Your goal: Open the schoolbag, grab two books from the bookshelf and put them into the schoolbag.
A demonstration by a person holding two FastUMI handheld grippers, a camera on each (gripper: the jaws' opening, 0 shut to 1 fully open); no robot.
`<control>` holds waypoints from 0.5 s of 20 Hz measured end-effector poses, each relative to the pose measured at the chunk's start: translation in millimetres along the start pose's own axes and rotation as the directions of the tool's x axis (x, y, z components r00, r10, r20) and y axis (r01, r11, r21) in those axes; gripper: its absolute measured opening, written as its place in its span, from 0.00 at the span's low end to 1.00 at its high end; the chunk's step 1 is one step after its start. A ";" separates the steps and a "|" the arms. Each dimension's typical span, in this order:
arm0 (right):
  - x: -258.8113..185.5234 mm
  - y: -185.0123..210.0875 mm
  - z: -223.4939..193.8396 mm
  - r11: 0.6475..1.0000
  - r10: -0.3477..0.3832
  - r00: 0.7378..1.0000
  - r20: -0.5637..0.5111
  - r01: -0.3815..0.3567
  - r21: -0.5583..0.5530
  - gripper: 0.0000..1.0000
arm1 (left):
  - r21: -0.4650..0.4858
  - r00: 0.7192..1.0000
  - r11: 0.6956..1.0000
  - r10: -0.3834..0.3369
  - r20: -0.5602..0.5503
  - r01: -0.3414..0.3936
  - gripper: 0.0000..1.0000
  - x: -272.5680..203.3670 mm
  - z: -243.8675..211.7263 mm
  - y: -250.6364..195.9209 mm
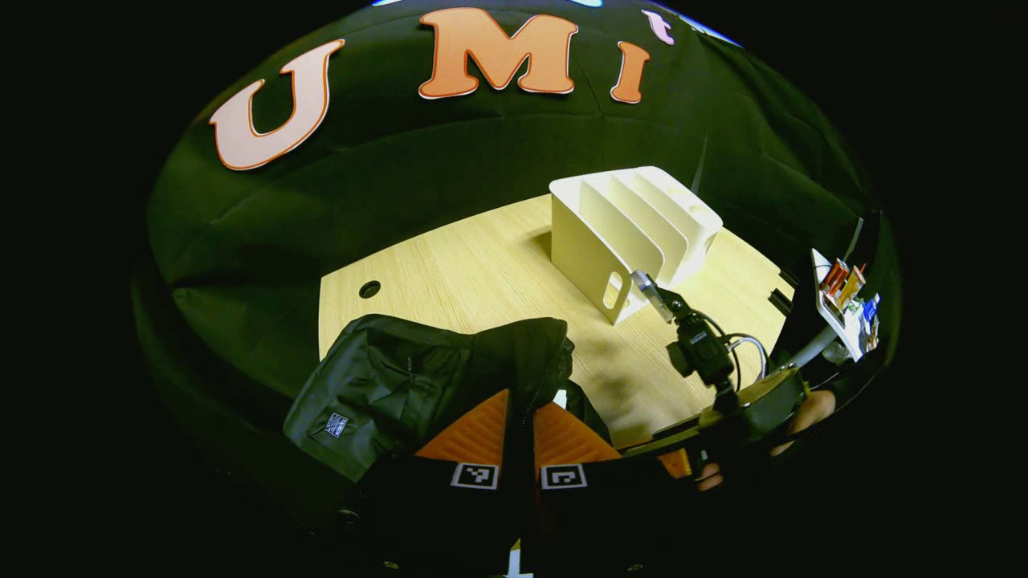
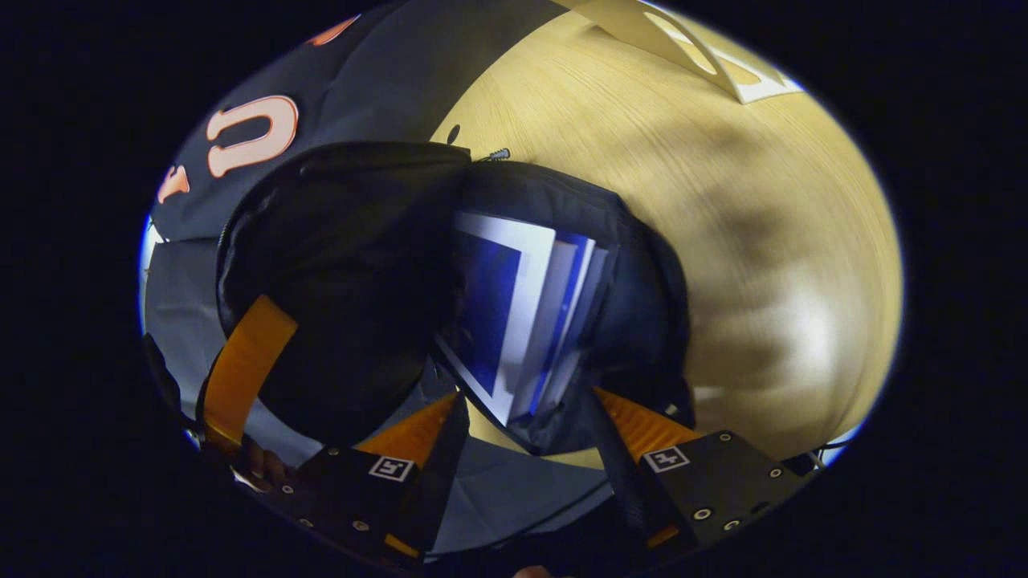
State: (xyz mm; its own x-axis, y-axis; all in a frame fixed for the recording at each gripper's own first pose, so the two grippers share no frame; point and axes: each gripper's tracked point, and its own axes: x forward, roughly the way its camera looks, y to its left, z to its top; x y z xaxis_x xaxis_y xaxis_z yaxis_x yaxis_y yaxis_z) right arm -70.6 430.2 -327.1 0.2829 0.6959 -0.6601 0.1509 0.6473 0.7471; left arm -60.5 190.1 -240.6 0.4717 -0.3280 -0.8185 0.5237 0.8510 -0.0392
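The black schoolbag (image 1: 385, 385) lies on the wooden table (image 1: 466, 265), and my left gripper (image 1: 520, 401) is shut on the zippered edge of its opening, holding it up. In the right gripper view the schoolbag (image 2: 337, 265) gapes open with two blue-and-white books (image 2: 514, 313) standing inside it. My right gripper (image 2: 526, 429) is open just above the opening, its fingers on either side of the books' near corner. A finger (image 2: 241, 361) of my left gripper shows at the bag's left rim. The white bookshelf (image 1: 634, 233) stands behind with empty slots.
The right gripper (image 1: 699, 353), its cable and the hand (image 1: 811, 409) holding it hang over the table's right side. A white stand with small coloured items (image 1: 843, 297) is at the far right. A cable hole (image 1: 369, 289) marks the table's left. The bookshelf's corner (image 2: 699, 48) is far off.
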 end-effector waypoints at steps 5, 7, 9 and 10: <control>-49.8 -28.4 28.3 0.997 -0.069 0.988 0.137 0.065 0.037 0.87 | 0.053 0.999 0.998 -0.035 0.012 0.034 0.05 4.9 -5.1 -8.5; -77.3 -37.4 47.5 0.995 -0.099 0.970 0.221 0.091 0.043 0.87 | 0.070 0.999 0.997 -0.031 0.014 0.030 0.05 7.4 -7.6 -9.5; -107.6 -44.7 65.8 0.992 -0.123 0.949 0.290 0.119 0.032 0.88 | 0.073 1.000 0.997 -0.021 0.011 0.020 0.06 11.2 -11.3 -15.2; -121.6 -49.7 72.9 0.991 -0.135 0.939 0.316 0.134 0.024 0.88 | 0.075 1.000 0.997 -0.011 0.008 0.011 0.07 13.2 -12.8 -18.3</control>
State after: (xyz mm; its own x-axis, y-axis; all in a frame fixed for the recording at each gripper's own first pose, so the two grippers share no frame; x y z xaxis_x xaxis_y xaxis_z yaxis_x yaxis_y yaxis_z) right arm -43.4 290.8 -278.3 0.5445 0.4682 -0.6959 0.2105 0.7269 0.6537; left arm -73.0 175.5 -258.0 0.4714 -0.3409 -0.8134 0.5802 0.8144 -0.0050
